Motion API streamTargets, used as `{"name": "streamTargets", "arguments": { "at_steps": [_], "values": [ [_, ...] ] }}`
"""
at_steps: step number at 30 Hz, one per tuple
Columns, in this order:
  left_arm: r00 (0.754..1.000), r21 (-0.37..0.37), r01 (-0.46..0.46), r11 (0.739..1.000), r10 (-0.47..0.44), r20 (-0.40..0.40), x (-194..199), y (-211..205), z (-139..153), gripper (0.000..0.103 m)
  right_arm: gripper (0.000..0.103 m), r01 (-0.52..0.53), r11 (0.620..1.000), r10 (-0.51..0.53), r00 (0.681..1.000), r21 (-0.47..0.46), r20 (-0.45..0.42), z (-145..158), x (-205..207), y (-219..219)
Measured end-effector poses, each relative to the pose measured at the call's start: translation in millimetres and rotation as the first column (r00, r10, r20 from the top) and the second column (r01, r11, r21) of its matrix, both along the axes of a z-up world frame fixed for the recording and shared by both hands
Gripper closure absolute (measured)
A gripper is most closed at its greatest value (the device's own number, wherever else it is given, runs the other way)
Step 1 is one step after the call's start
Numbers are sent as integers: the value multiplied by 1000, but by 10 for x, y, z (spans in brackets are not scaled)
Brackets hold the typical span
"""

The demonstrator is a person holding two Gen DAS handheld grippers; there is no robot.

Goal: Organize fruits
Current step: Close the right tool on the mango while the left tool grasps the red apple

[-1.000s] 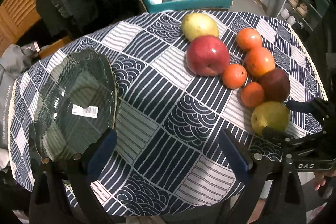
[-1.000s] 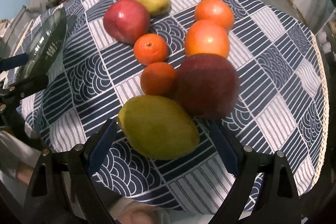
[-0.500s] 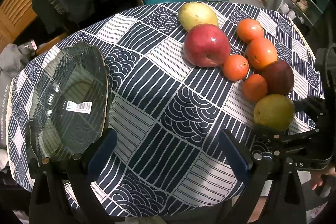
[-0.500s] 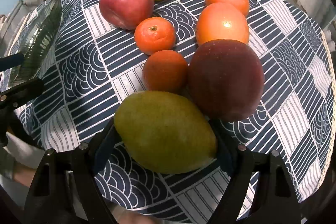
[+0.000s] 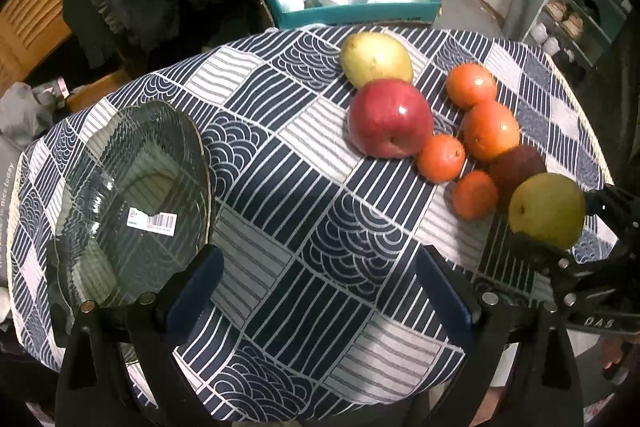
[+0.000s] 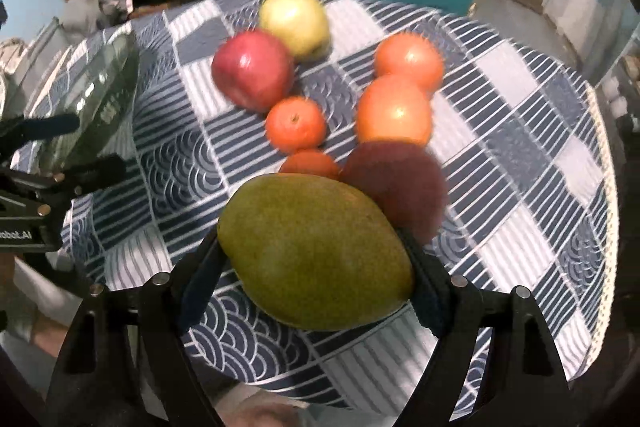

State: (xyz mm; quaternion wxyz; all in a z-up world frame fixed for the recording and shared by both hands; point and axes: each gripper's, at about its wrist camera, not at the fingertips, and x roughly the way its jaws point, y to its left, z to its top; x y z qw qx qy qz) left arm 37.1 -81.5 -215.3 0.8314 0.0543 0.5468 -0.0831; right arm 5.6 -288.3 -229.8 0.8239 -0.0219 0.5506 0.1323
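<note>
— Green-yellow mango (image 6: 316,251) now sits clamped between the right gripper's (image 6: 316,267) two fingers; a second ago those fingers stood wide on either side of it, not touching.

— Is it off the cloth yet?

— Looks so. The right view has pulled back and blurred, and in the left view the mango (image 5: 547,209) shows higher than half a second ago, beside the dark red fruit (image 5: 516,167). My guess: the pick is done and the carry to the glass bowl (image 5: 132,203) comes next.

— And the other tool?

— The left gripper (image 5: 320,291) is spread apart with nothing in it, hanging over the tablecloth (image 5: 280,155) next to the bowl.

— Count the fruit for me.

— Eight in all. Four oranges, two larger ones (image 5: 491,131) behind and two small ones (image 5: 441,158) in front. One red apple (image 5: 389,118), one pale yellow pear-like fruit (image 5: 376,59) touching it, the dark red one, and the mango. One bowl, holding no fruit, a barcode sticker (image 5: 152,221) showing at its bottom.
</note>
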Motion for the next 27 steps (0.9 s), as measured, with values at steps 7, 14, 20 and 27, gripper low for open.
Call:
{"name": "streamTargets", "arguments": {
  "at_steps": [7, 14, 20, 27],
  "values": [
    [999, -5, -13, 1000, 13, 42, 142, -75, 107, 12, 21, 82, 996, -82, 995, 19, 48, 164, 184, -225],
    [999, 2, -10, 1000, 9, 39, 359, -214, 125, 12, 21, 141, 990, -142, 987, 21, 76, 243, 325, -464],
    [999, -17, -10, 1000, 11, 34, 560, -326, 151, 11, 21, 169, 985, -170, 982, 19, 89, 245, 526, -597],
    [1000, -8, -3, 1000, 3, 17, 786, -496, 30, 10, 21, 193, 981, -193, 977, 17, 87, 196, 719, -696]
  ]
}}
